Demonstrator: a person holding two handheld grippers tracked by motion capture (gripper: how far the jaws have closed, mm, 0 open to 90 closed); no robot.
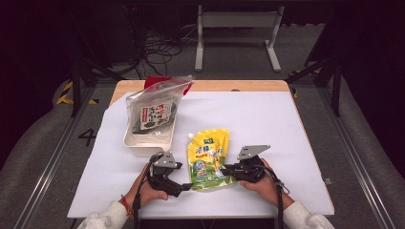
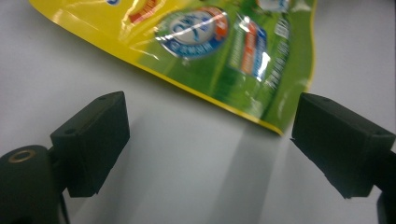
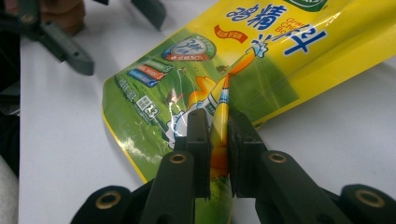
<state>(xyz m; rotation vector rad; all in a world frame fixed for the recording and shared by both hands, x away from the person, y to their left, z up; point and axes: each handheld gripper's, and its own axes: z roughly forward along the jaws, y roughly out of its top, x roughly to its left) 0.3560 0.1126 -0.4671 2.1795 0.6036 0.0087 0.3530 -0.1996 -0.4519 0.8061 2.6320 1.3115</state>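
Note:
A yellow and green spouted pouch [image 1: 208, 157] lies flat on the white sheet near the front of the table. My right gripper [image 1: 228, 169] comes at it from the right and is shut on a pinched fold of the pouch's lower right edge [image 3: 261, 60]; the fold stands up between the pads of the right gripper [image 3: 218, 135]. My left gripper [image 1: 184, 186] rests on the sheet just left of the pouch's bottom corner. In the left gripper view the left gripper [image 2: 215, 140] stands wide open, with bare sheet between the jaws and the pouch [image 2: 219, 46] a little beyond them.
A white tray [image 1: 143, 143] sits to the left behind the pouch, with a clear zip bag [image 1: 153, 107] holding a dark packet leaning in it. A red object [image 1: 155, 81] lies behind the bag. The white sheet [image 1: 267, 124] covers most of the wooden table.

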